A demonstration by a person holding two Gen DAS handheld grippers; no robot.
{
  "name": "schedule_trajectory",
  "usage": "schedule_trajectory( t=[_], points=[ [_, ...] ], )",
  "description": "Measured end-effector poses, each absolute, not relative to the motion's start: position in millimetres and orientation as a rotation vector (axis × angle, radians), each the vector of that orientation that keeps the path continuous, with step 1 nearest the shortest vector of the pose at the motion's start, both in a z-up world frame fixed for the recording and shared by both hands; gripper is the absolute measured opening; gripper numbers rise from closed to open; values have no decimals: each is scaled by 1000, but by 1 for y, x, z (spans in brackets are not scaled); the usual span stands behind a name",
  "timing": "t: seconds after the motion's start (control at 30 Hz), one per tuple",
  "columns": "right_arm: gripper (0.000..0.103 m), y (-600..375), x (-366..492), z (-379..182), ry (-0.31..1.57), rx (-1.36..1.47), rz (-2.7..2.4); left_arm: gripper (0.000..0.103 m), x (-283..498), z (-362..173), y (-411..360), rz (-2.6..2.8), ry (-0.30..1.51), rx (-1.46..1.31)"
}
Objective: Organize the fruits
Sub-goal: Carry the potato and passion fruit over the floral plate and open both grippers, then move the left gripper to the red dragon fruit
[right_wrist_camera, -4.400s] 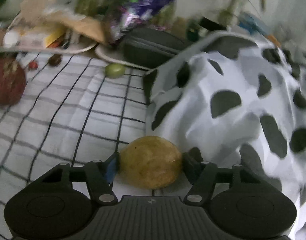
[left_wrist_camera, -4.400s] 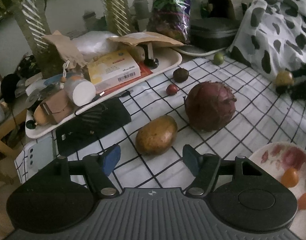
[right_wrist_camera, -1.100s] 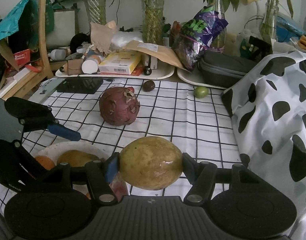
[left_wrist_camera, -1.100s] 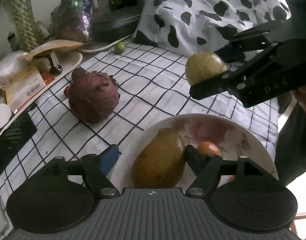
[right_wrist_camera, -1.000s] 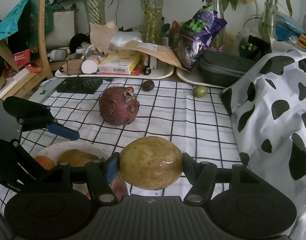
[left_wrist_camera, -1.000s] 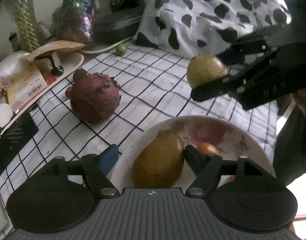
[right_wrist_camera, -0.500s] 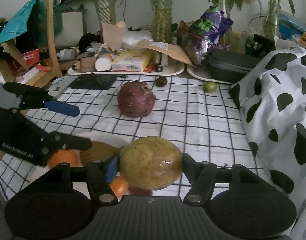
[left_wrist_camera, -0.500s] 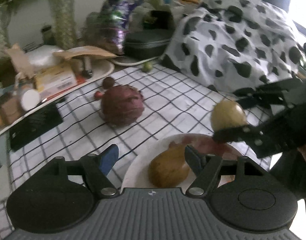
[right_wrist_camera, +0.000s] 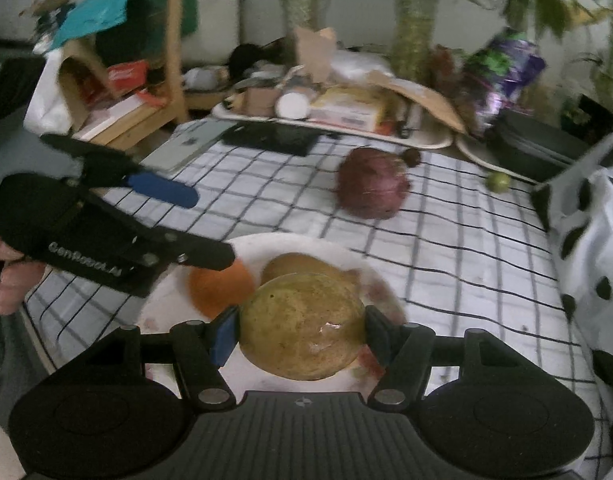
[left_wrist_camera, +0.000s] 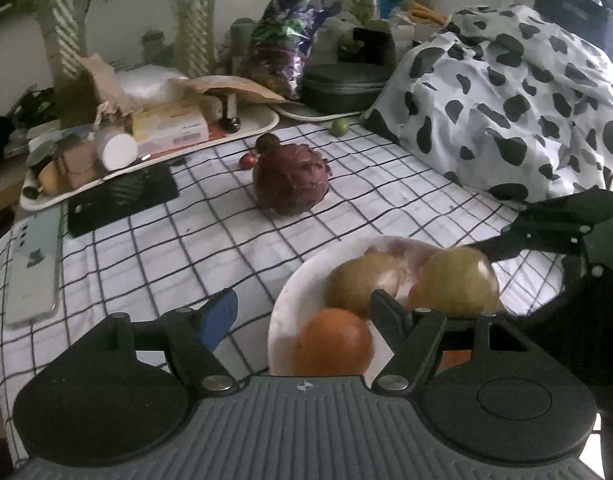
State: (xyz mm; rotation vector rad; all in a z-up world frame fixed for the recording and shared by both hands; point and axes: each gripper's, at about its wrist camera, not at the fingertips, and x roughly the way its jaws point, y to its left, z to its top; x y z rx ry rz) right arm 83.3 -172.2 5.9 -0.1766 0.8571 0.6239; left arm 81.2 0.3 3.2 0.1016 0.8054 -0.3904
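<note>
Black-and-white checked cloth (left_wrist_camera: pixel 178 240) is spread over the table, with a white floral plate (right_wrist_camera: pixel 162 304) set at its near edge. Over that plate, a round yellow-green fruit (right_wrist_camera: pixel 302 326) is held clamped between the pads of the right gripper (right_wrist_camera: pixel 302 332). An oblong brown-yellow fruit (left_wrist_camera: pixel 362 282) and a round orange fruit (left_wrist_camera: pixel 332 342) are seen lying on the plate. The left gripper (left_wrist_camera: pixel 302 316) is held just above the plate's near rim, its jaws apart with nothing gripped between them; part of a hand (right_wrist_camera: pixel 4 288) is visible behind it in the right wrist view. Farther back, a large dark-red round fruit (left_wrist_camera: pixel 291 180) is left on the cloth, with a small green fruit (left_wrist_camera: pixel 339 126) beyond it beside a cow-print fabric (left_wrist_camera: pixel 514 100). At the far edge, a cluttered white tray (left_wrist_camera: pixel 262 126) is backed by potted plants (left_wrist_camera: pixel 190 12).
</note>
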Motion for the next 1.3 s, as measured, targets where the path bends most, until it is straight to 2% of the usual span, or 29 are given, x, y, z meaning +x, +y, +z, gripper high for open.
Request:
schedule_trajectory(
  t=[0.57,0.63,0.7,0.73,1.17,1.3],
  points=[
    [68,-141,86,-17,935,-308,647,72,83,-1,21,-332,818,72],
    [74,-140,83,-17,917,-333,636,72,84,-2,20,-336,821,77],
    [93,-143,82,-13,884,-327,626,72,84,-3,17,-340,826,86],
    [95,-146,82,-10,869,-309,625,72,84,-4,16,-343,830,91],
    [97,-172,84,-2,855,-231,584,72,87,-1,8,-358,818,74],
    [103,-186,88,0,845,-173,550,72,89,0,5,-358,813,69]
  ],
)
